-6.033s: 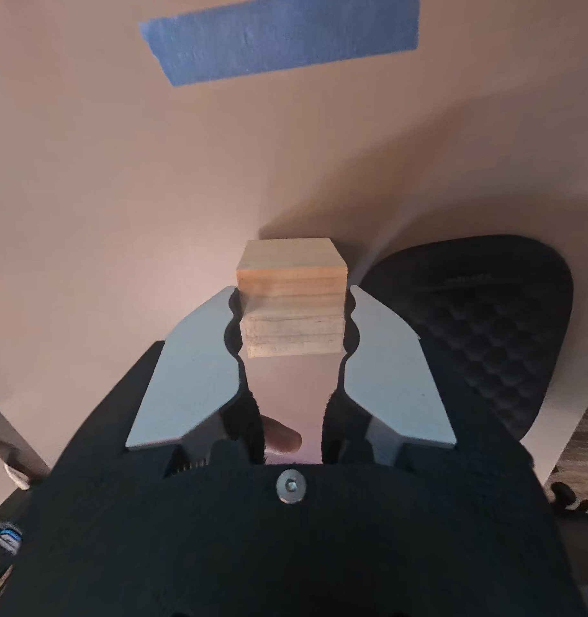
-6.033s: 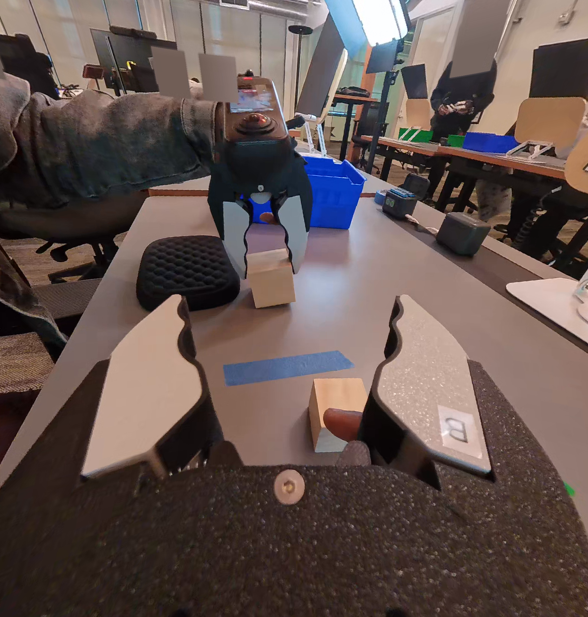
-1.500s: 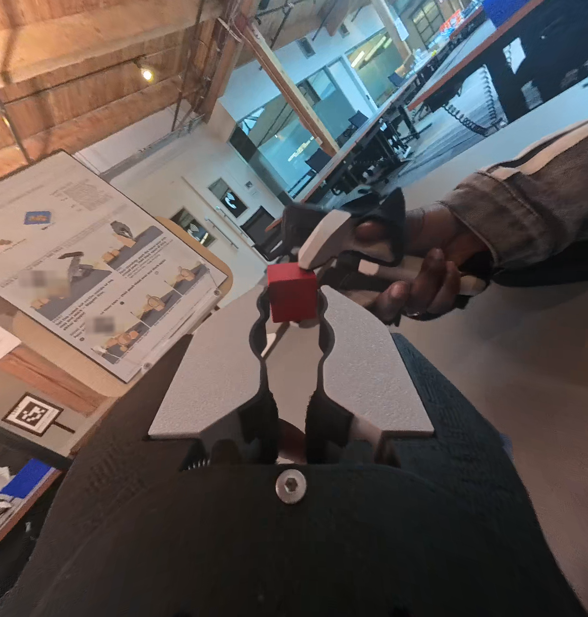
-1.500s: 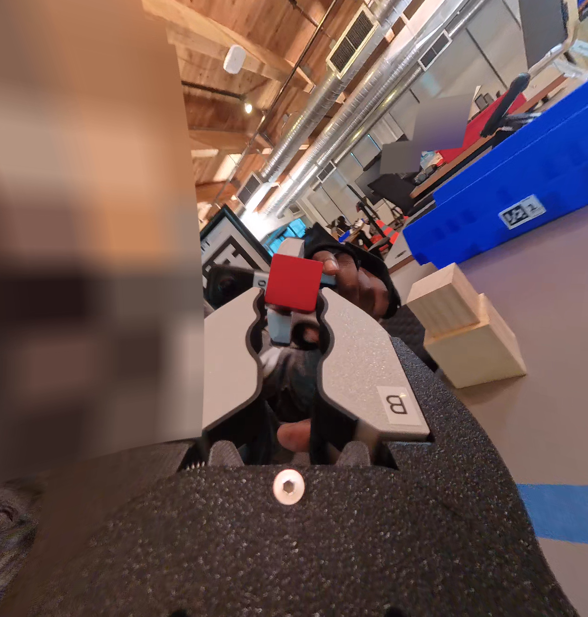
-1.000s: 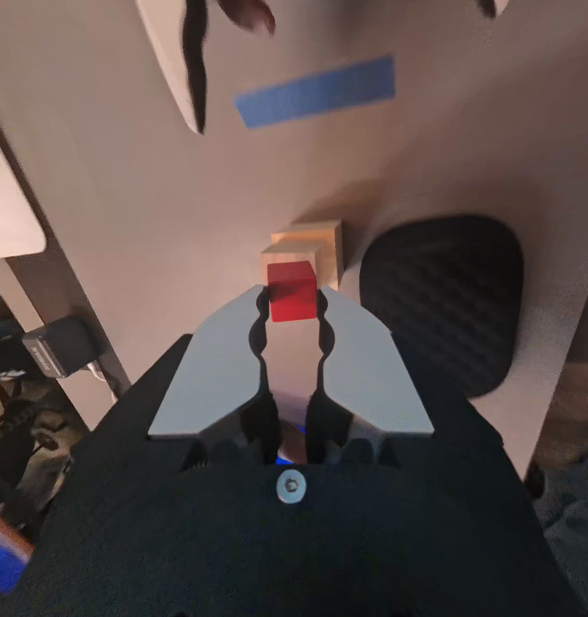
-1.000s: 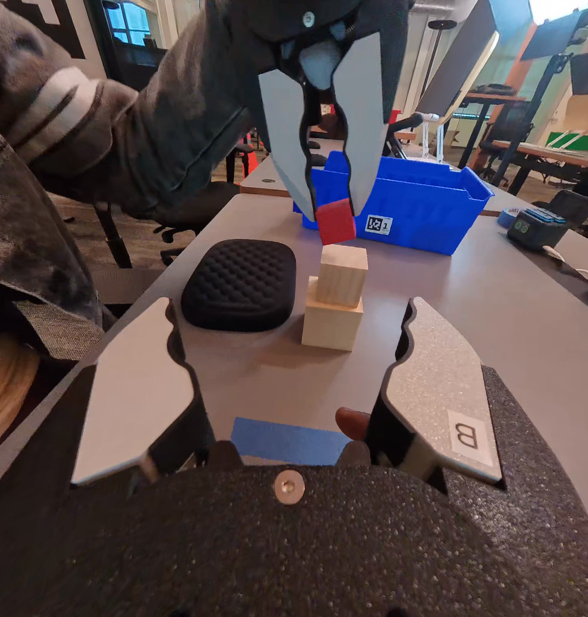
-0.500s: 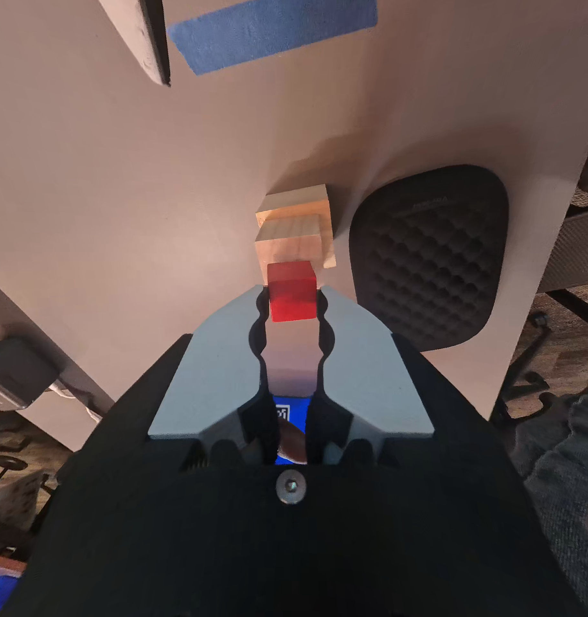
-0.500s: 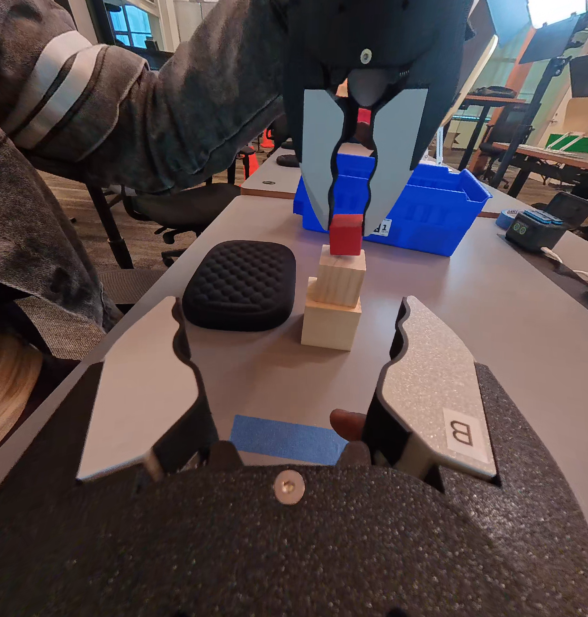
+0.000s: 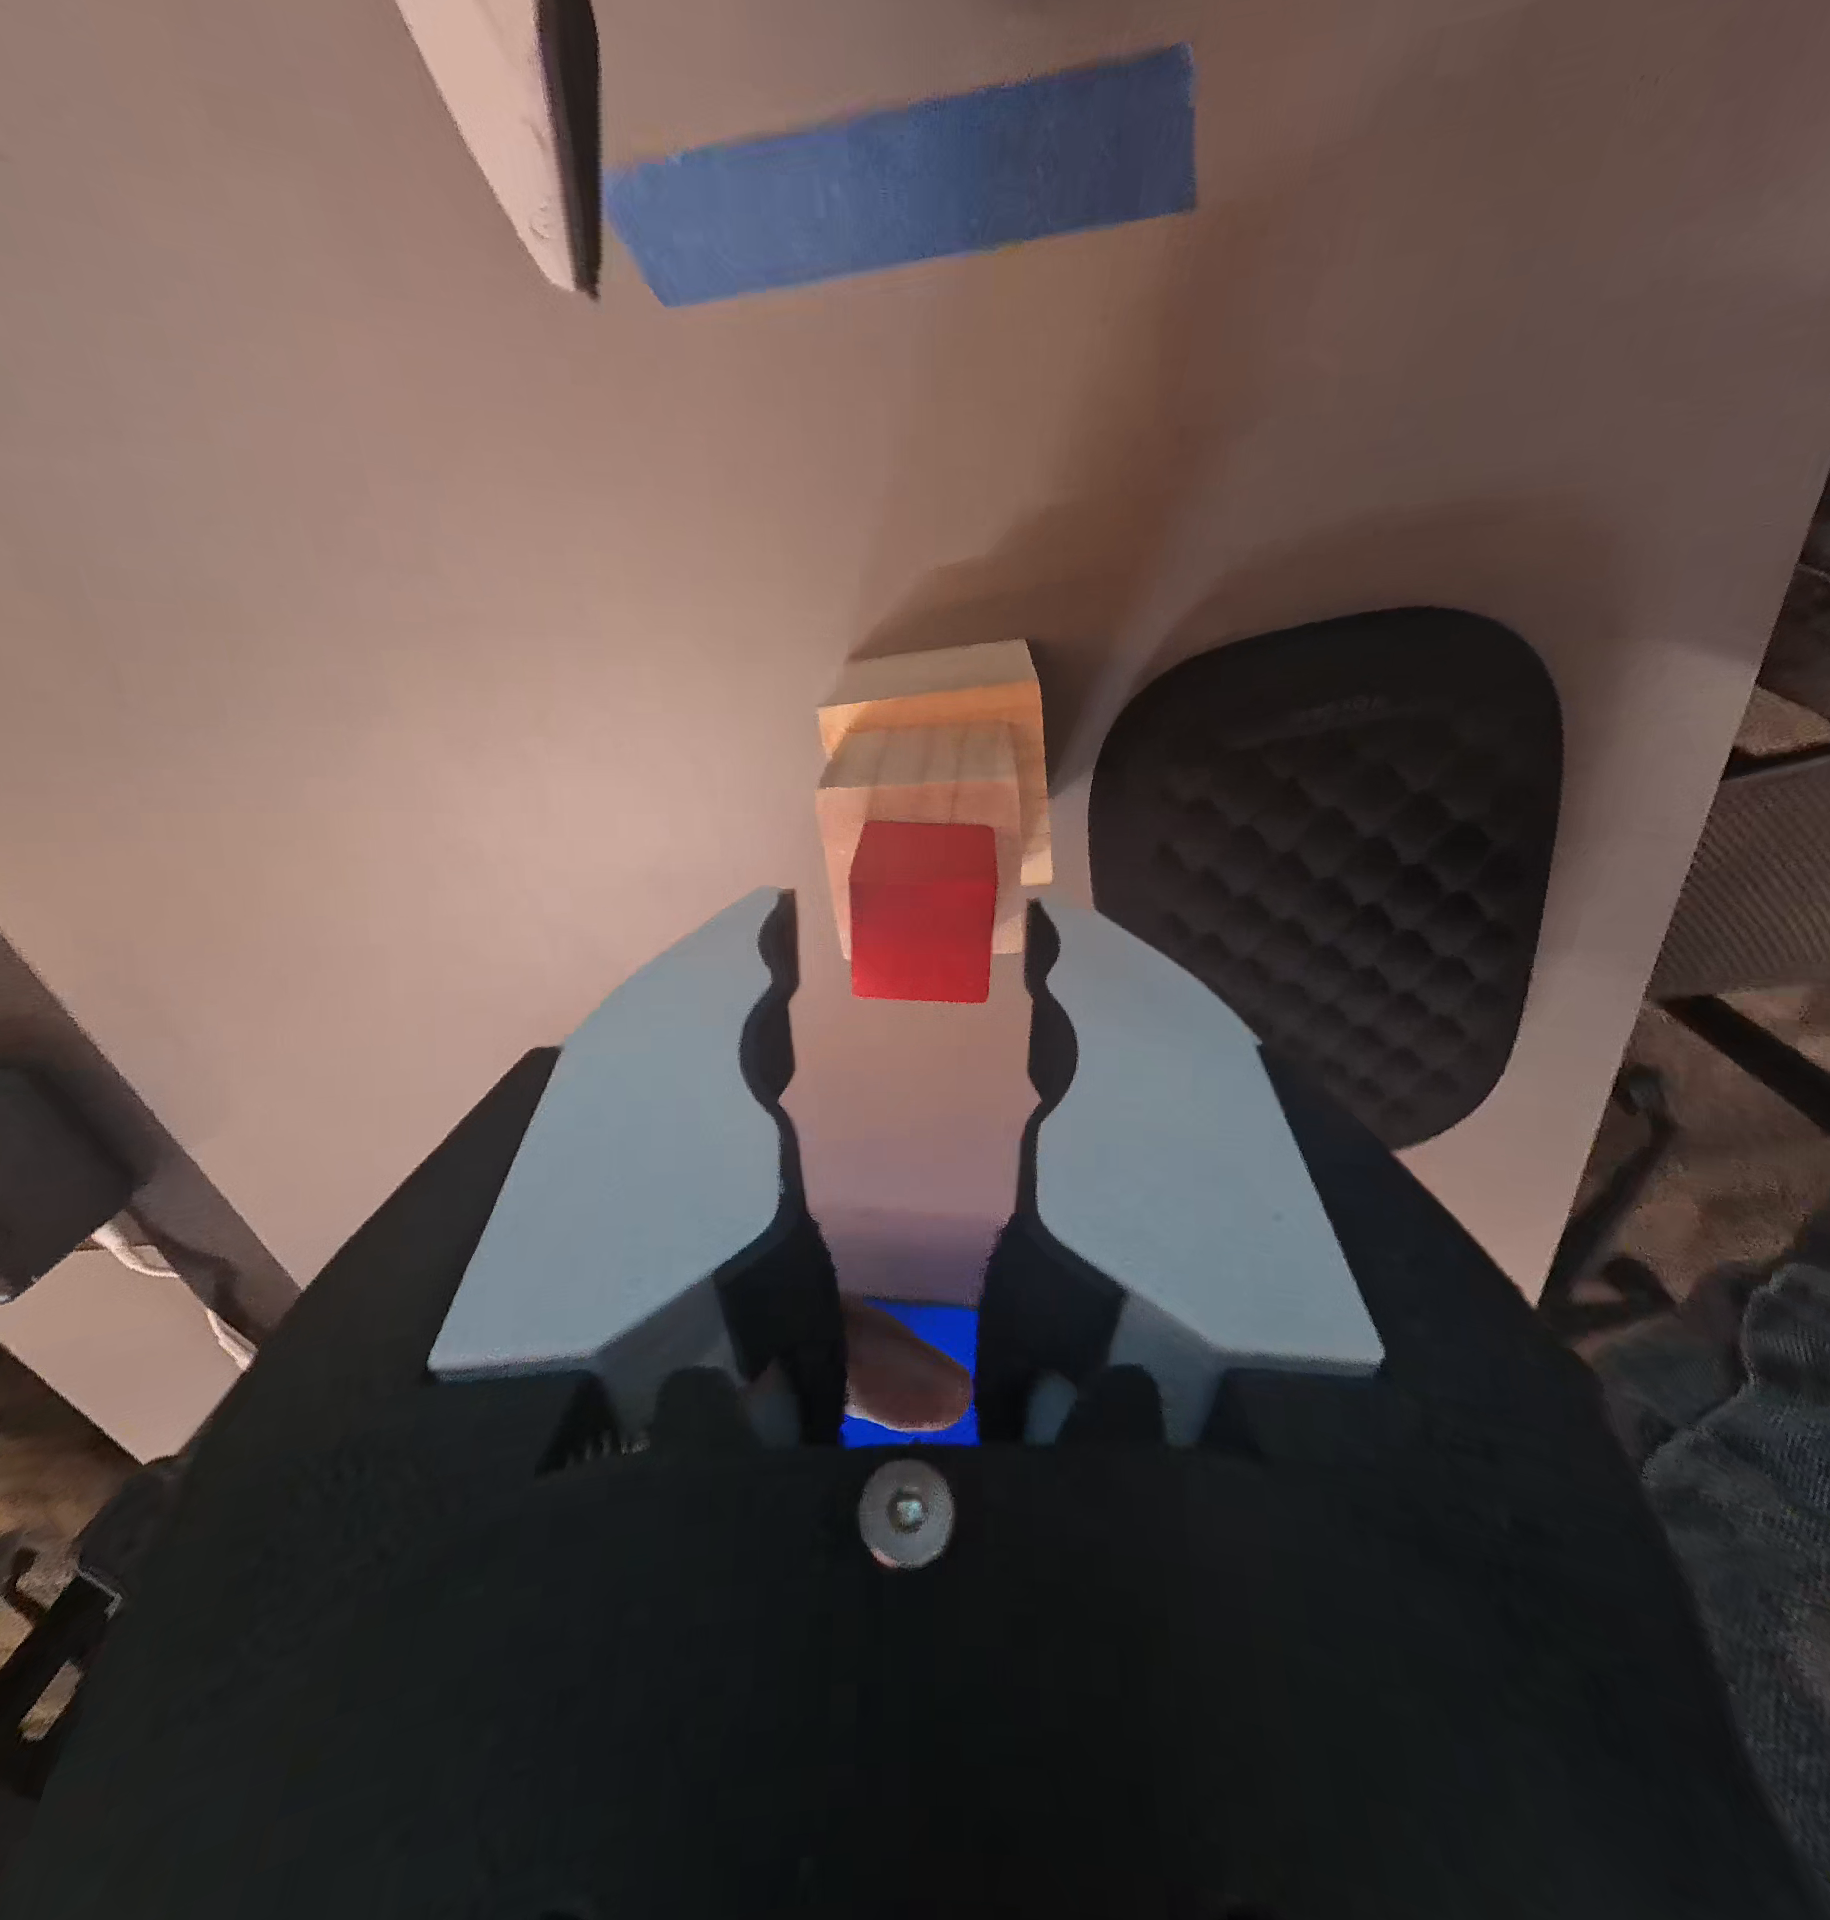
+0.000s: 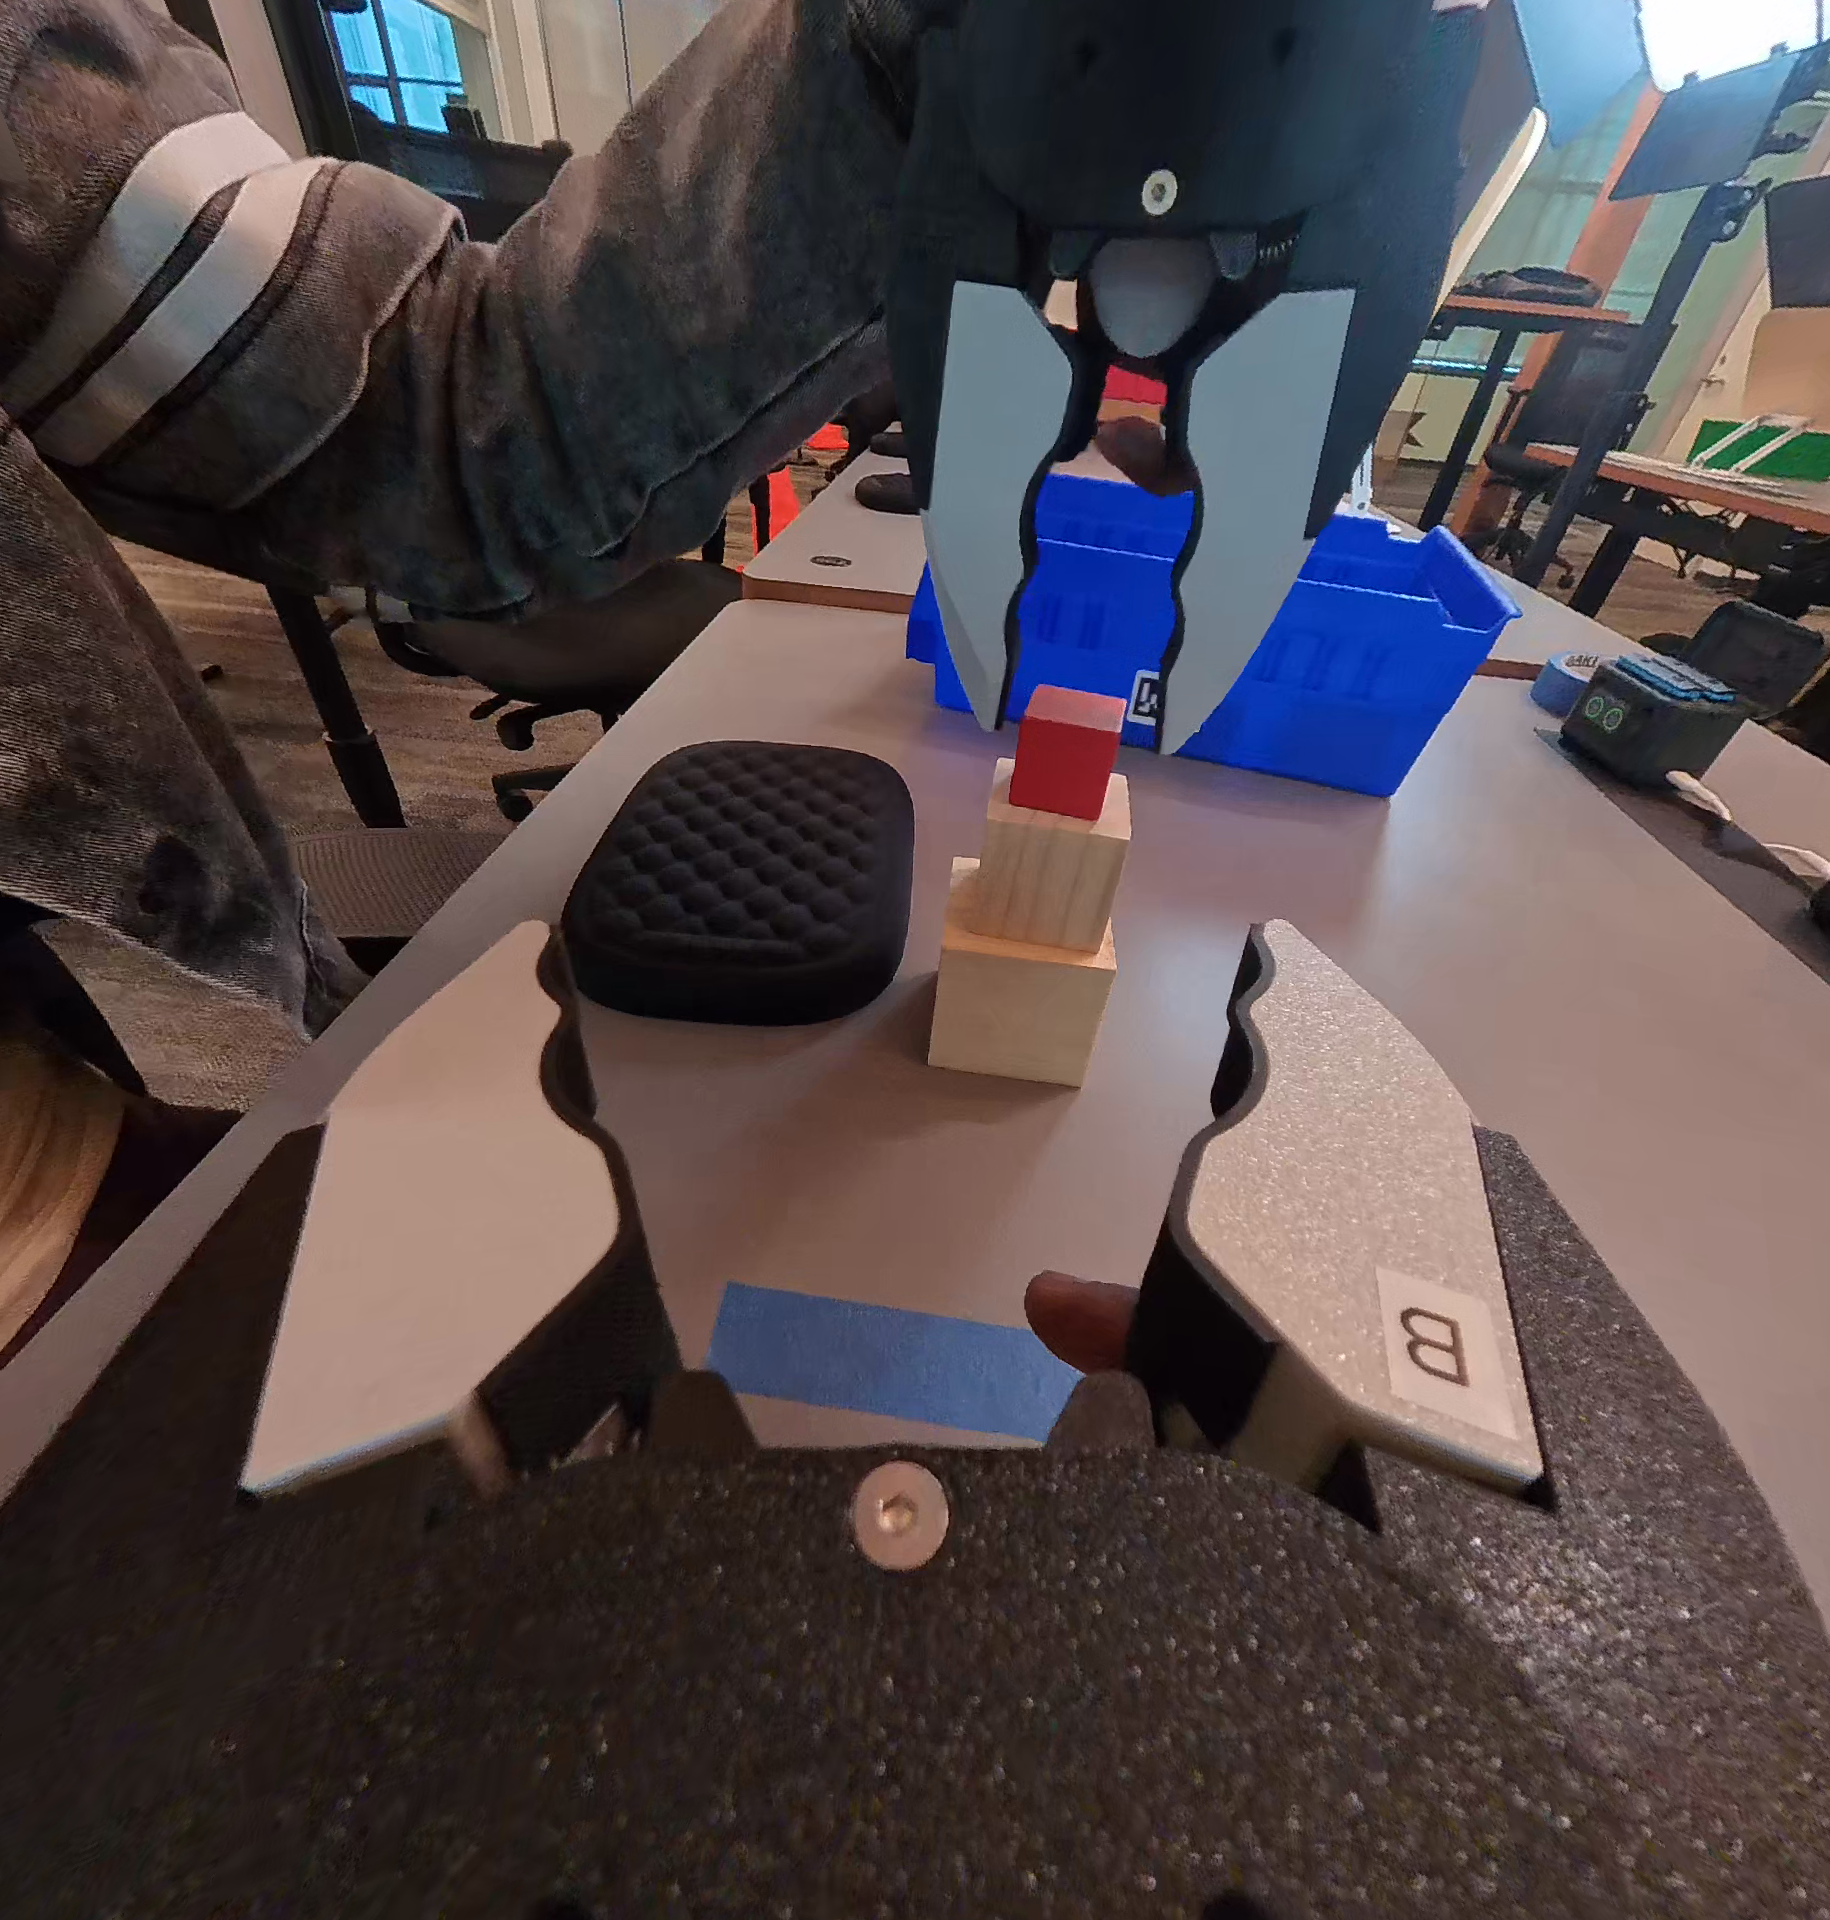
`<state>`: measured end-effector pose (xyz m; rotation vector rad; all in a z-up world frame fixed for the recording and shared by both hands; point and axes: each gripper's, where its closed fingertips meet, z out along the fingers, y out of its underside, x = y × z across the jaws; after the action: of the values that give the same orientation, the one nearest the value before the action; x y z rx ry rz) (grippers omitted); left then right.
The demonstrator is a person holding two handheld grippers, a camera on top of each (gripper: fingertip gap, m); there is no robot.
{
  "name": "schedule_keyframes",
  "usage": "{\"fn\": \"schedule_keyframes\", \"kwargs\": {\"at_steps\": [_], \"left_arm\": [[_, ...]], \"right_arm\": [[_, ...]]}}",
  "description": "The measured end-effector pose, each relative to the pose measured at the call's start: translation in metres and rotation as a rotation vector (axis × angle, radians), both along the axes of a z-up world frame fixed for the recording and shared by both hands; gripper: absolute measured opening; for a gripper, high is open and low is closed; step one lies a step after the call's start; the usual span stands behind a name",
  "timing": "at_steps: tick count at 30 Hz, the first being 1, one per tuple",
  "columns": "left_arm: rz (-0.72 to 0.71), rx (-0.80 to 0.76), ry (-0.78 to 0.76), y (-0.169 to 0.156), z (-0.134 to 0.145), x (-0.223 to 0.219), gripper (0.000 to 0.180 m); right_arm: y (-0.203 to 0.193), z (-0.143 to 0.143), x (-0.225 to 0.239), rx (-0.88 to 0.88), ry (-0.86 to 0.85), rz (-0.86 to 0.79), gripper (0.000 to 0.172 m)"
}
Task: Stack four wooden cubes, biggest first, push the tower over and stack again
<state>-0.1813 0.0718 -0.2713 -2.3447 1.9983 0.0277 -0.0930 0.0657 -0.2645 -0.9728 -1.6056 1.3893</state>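
Tower (image 10: 1036,914) of three cubes (two pale wood, red cube (image 10: 1065,764) topmost).

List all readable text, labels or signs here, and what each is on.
Writing not quoted; bearers only.
White sticker, right gripper finger: one character.
Code tag, blue bin: partly hidden.
Black pad: embossed mark, too faint.
Tape roll: lettering too small.

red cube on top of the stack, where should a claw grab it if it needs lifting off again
Grip the red cube by two opposite upright faces, coming straight down from above. It stands clear on the middle wooden cube, so a sideways approach would likely nudge the stack.
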Motion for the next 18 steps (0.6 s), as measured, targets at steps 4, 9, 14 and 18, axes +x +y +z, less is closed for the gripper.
{"fn": "schedule_keyframes", "kwargs": {"at_steps": [4,9,14,18], "left_arm": [[0.022,0.329,-0.364,0.028,0.038,0.04,0.057],[0.26,1.13,-1.329,0.036,0.165,0.068,0.079],[0.467,1.376,-1.778,-0.005,0.166,0.028,0.073],[0.482,1.396,-1.797,-0.01,0.15,0.026,0.073]], "right_arm": [[0.021,0.01,0.009,0.018,0.011,-0.077,0.116],[0.089,0.005,0.033,0.052,-0.092,-0.357,0.108],[0.192,-0.042,0.09,0.067,-0.389,-0.873,0.082],[0.213,-0.085,0.113,-0.024,-0.595,-0.977,0.069]]}}
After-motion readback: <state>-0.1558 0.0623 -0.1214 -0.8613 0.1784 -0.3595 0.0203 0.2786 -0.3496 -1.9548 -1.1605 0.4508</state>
